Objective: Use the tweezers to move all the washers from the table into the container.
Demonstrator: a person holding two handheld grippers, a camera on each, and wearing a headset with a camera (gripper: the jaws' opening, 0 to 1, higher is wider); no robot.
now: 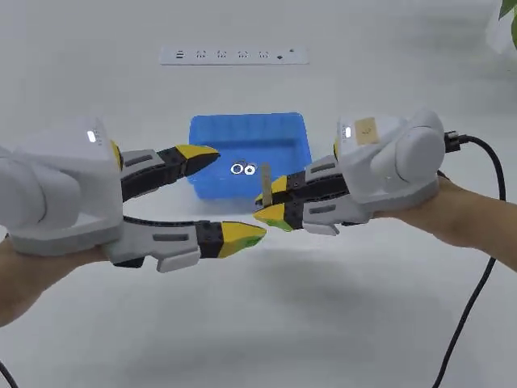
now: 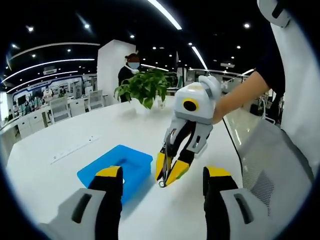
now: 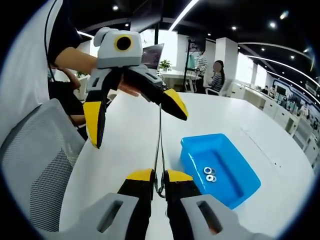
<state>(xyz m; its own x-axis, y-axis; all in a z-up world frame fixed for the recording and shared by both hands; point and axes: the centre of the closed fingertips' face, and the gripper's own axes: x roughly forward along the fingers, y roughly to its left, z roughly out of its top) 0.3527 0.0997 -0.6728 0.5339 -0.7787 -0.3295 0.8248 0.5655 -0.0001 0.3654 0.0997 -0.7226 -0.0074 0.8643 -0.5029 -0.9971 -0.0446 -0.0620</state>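
Your right gripper squeezes the tweezers at centre, ready to pick. Your left gripper hangs wide open. Two washers lie in the tub.

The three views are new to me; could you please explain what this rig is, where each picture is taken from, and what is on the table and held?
There is no robot: a person holds a two-jaw gripper in each hand. The head view comes from a headset camera looking down at the white table. Each round view comes from a camera on one gripper, looking along its jaws. The left gripper is open and empty. The right gripper is shut on thin tweezers. On the table sits a blue container with two washers inside; a power strip lies beyond it.
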